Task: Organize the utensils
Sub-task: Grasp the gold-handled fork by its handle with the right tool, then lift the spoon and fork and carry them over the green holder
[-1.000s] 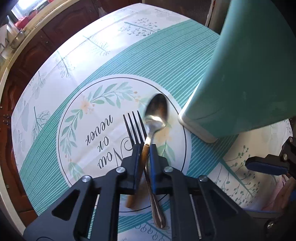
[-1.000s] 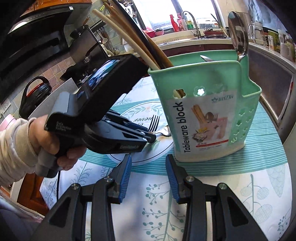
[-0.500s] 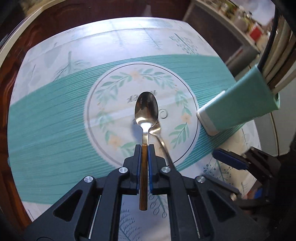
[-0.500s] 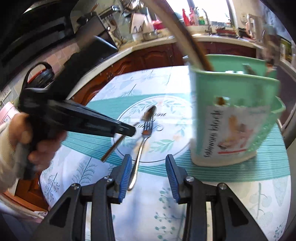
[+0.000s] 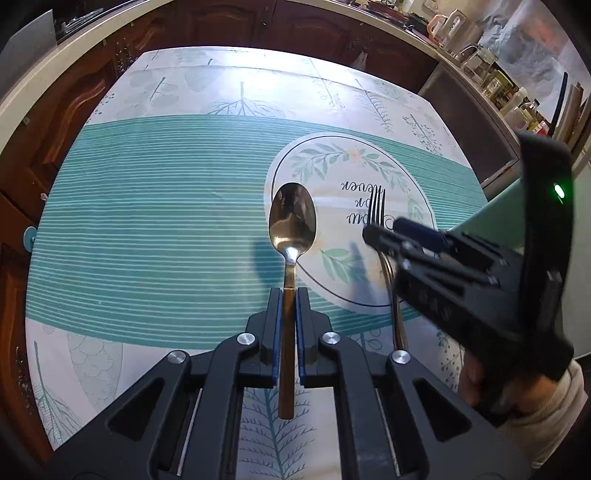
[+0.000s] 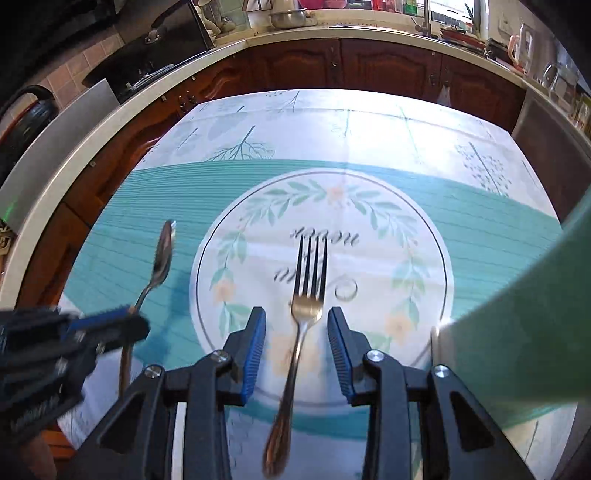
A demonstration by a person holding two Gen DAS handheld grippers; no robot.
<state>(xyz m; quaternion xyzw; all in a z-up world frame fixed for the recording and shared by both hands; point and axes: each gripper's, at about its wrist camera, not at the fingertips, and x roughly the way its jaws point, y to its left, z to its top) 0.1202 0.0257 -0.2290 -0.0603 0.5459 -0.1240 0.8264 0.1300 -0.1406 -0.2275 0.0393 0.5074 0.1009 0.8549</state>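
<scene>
Steel fork (image 6: 303,314) between open right claw (image 6: 296,332) fingers, apparently untouched.

Table (image 6: 480,140) covered by a cloth printed with teal stripes, pale leaf sprigs and a white circular wreath motif (image 6: 424,229) bearing script lettering. Dark wooden cabinets (image 6: 388,70) under a cream countertop (image 6: 258,38) curve behind the table, with a metal bowl (image 6: 288,16) and bottles near the window. At the right, a kettle (image 5: 456,26) and jars (image 5: 498,86) line the counter.
</scene>
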